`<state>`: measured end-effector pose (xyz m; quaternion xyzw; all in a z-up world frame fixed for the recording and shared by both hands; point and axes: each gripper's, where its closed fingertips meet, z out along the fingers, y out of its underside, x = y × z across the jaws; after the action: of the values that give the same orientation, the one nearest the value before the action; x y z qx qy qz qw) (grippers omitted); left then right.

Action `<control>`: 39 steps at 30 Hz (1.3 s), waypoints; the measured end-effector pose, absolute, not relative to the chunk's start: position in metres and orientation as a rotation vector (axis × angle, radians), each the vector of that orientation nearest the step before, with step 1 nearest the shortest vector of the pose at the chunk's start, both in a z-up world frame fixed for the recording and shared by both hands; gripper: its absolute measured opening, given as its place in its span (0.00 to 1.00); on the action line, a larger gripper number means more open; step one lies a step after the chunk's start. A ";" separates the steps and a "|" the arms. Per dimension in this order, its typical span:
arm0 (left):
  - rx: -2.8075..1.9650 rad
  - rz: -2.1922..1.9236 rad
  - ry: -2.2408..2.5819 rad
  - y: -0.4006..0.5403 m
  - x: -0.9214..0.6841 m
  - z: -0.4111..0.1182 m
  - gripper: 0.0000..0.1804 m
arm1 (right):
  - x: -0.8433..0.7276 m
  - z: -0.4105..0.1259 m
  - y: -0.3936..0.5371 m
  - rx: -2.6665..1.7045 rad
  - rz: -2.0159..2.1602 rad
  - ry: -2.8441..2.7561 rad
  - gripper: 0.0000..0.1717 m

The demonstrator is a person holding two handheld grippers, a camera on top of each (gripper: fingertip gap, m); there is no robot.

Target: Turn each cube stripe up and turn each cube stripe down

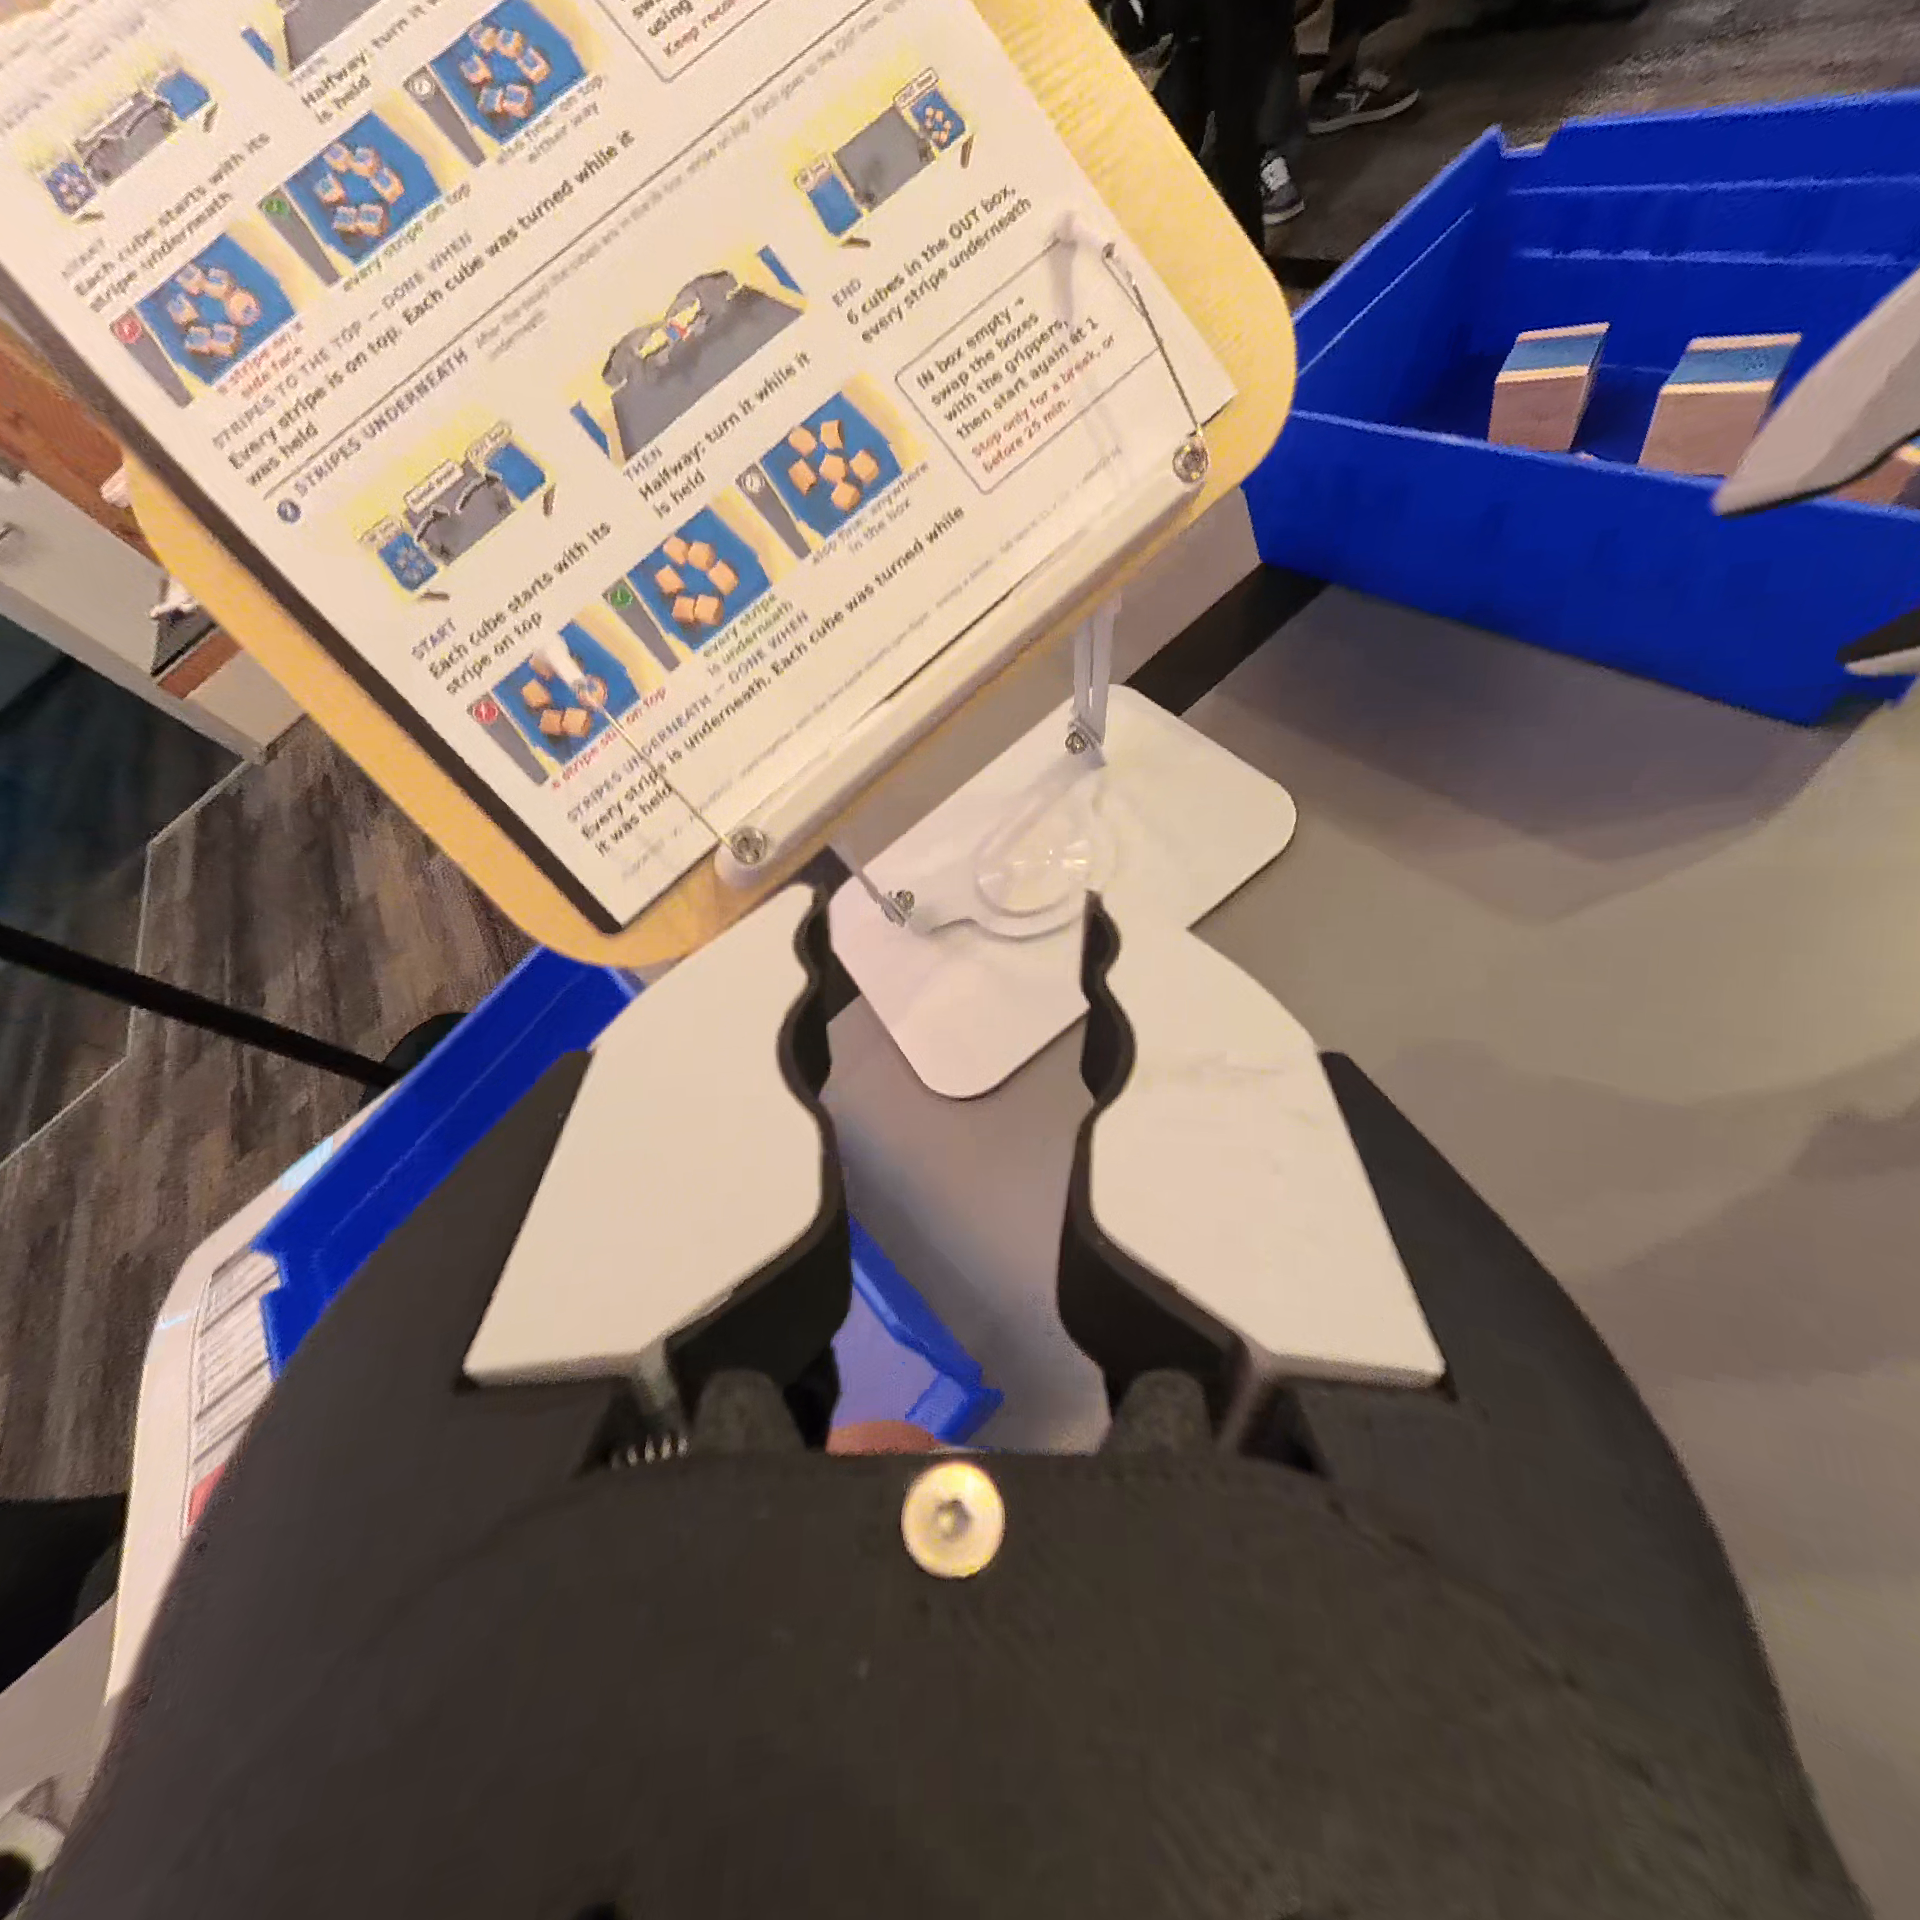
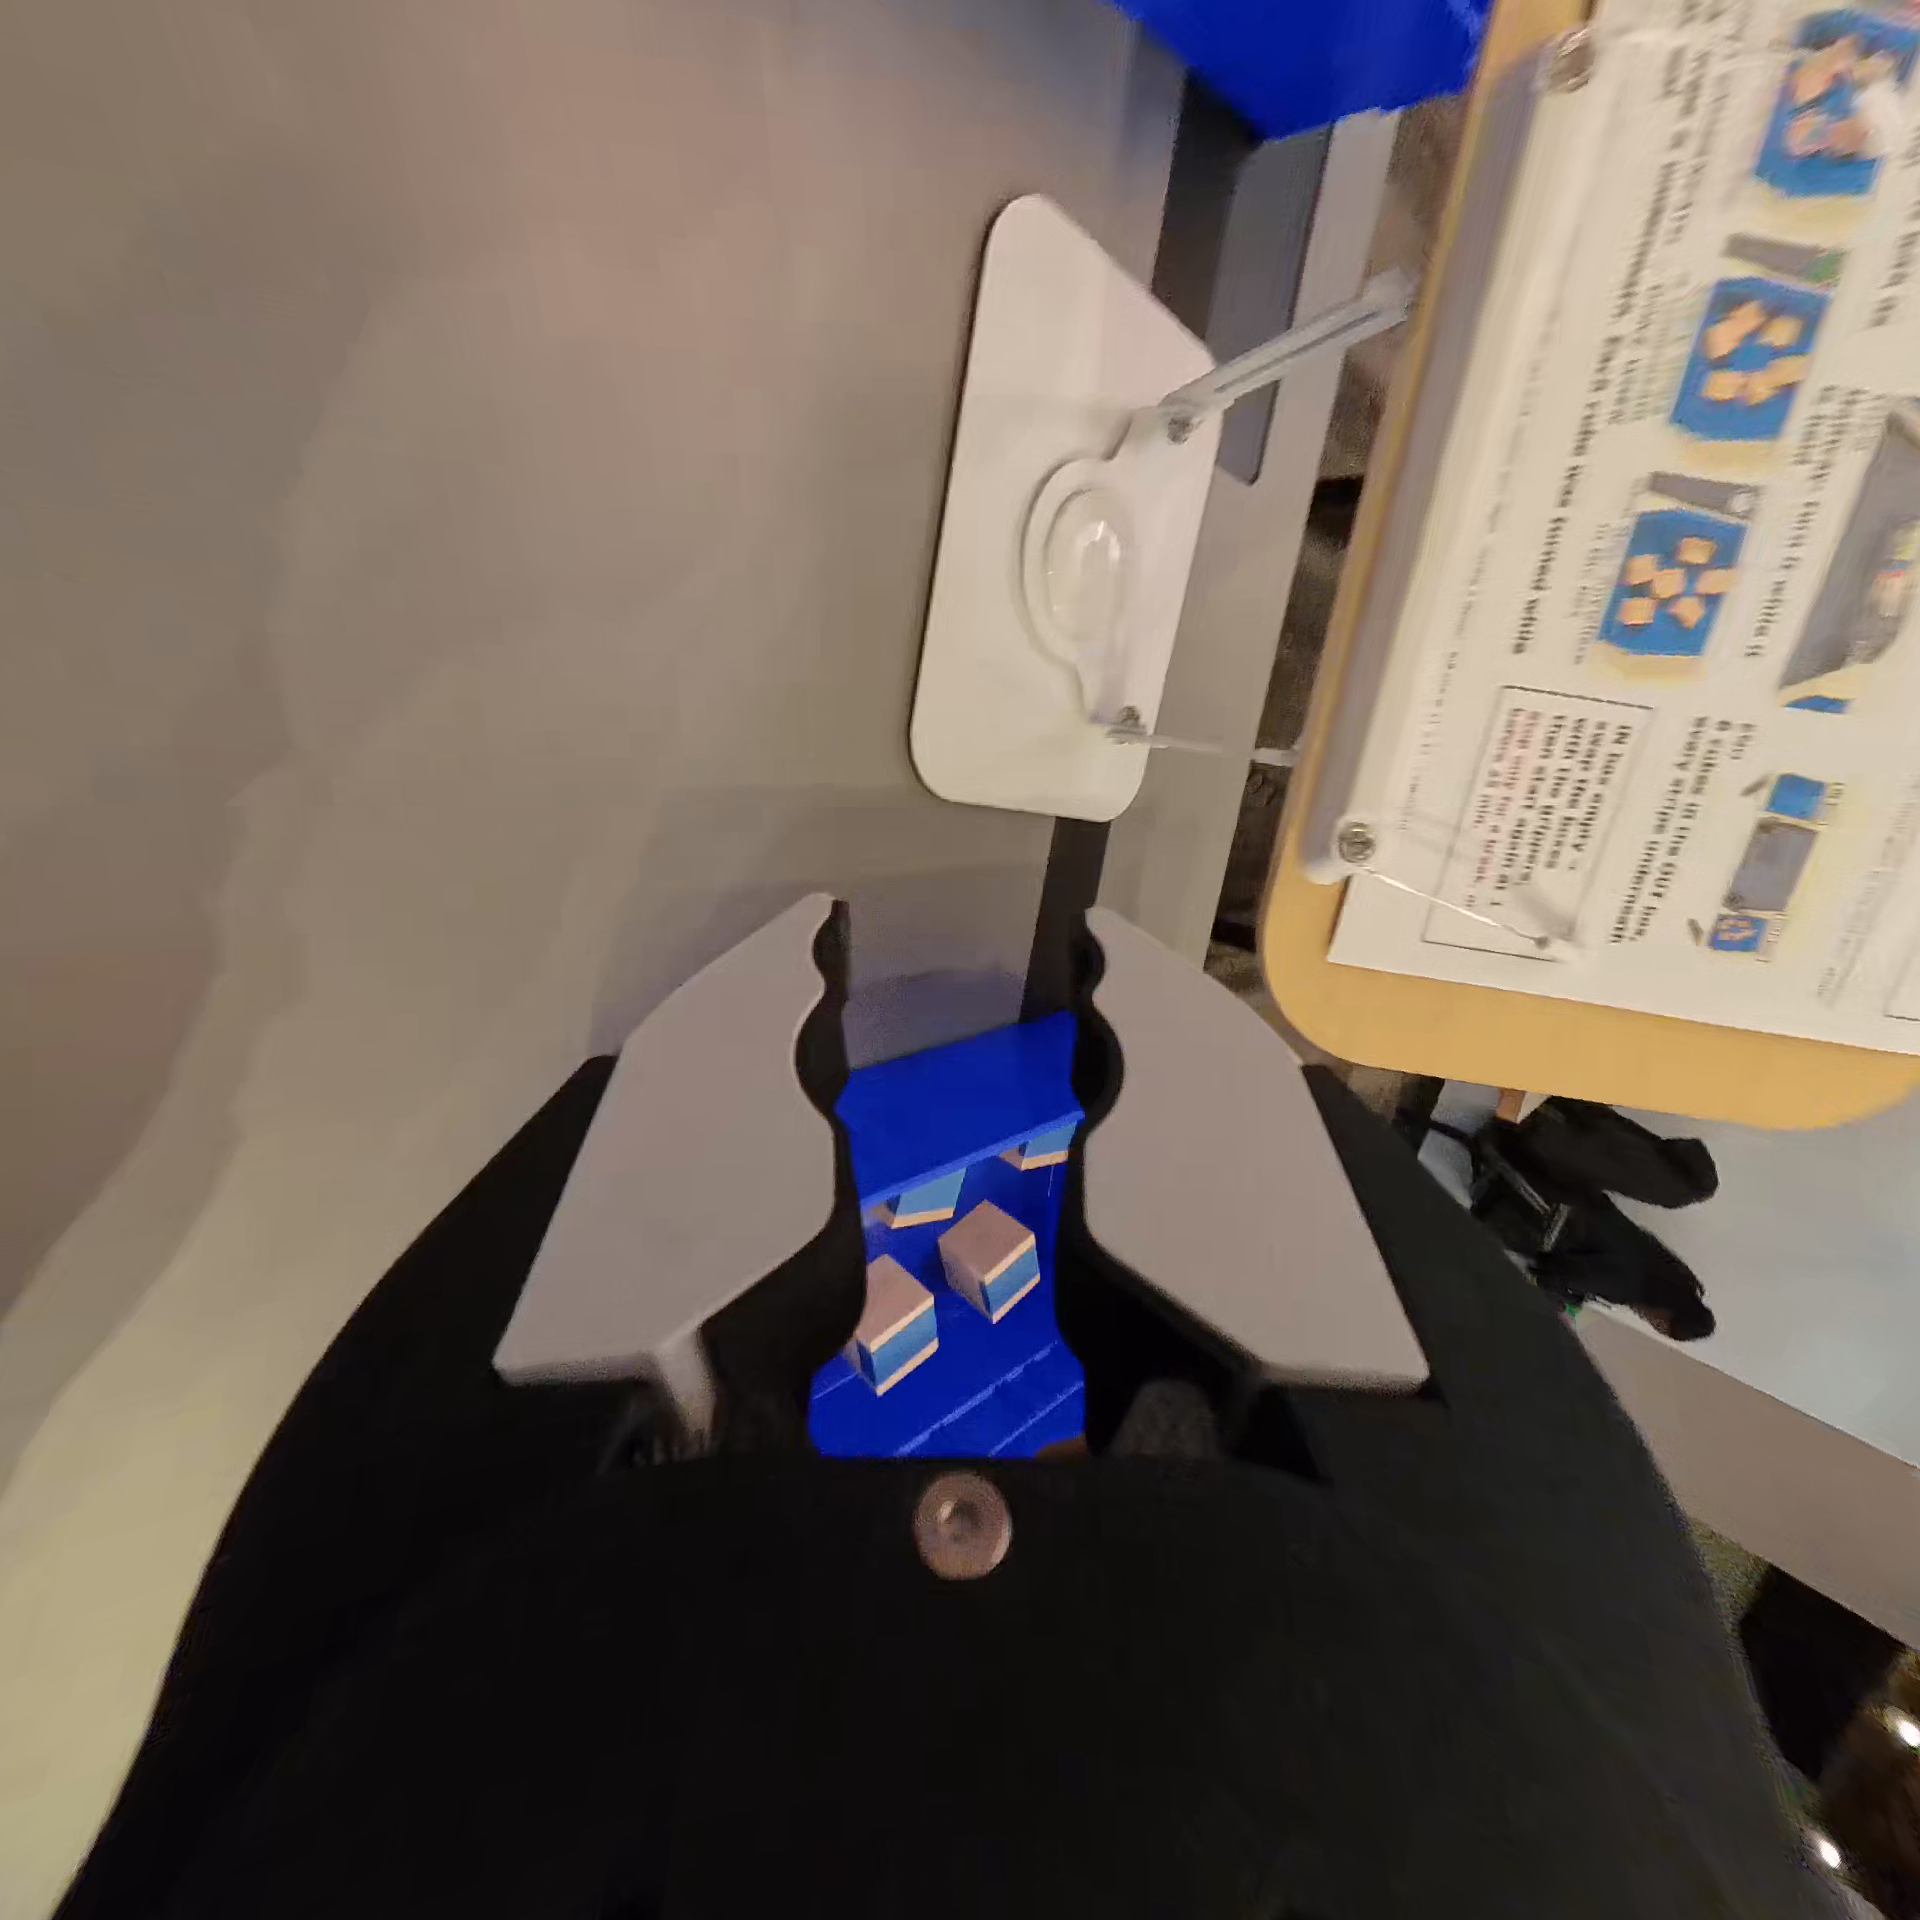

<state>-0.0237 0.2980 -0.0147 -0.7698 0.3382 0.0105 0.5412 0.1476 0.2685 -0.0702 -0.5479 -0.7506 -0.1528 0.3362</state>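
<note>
Left gripper [image 1: 951,925] open, bare, lower centre; only this view shows second bin [image 1: 436,1132] beneath. Right gripper [image 2: 961,935] open, bare; cubes [image 2: 987,1262] in blue bin [image 2: 966,1091] between fingers.

The instruction sheet [image 1: 540,343] is blurred in both views and runs off the top and left edges in the left wrist view. In the right wrist view, the gripper's fingers [image 2: 727,1143] cover most of the blue bin [image 2: 966,1101], so only four cubes [image 2: 987,1257] show through the gap. The other gripper [image 1: 1860,416] is cut off by the right edge in the left wrist view, along with the far blue bin [image 1: 1558,540].
</note>
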 end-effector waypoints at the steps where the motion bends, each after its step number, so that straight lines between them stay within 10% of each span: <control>1: -1.835 0.026 0.801 0.293 -0.026 -0.019 0.27 | 0.148 -0.076 0.268 -1.444 -0.424 -1.975 0.27; 25: -2.279 -0.286 0.715 0.221 -0.078 -0.199 0.66 | 0.087 -0.177 0.230 -2.004 0.136 -1.463 0.62; 39: -2.377 -0.293 0.876 0.220 -0.047 -0.252 0.73 | 0.113 -0.249 0.253 -2.254 0.380 -1.101 0.73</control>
<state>-0.0472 0.2195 -0.2519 -0.8916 0.3286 -0.1098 0.2916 0.1131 0.2534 -0.2491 -0.8482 -0.4143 0.1431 0.2974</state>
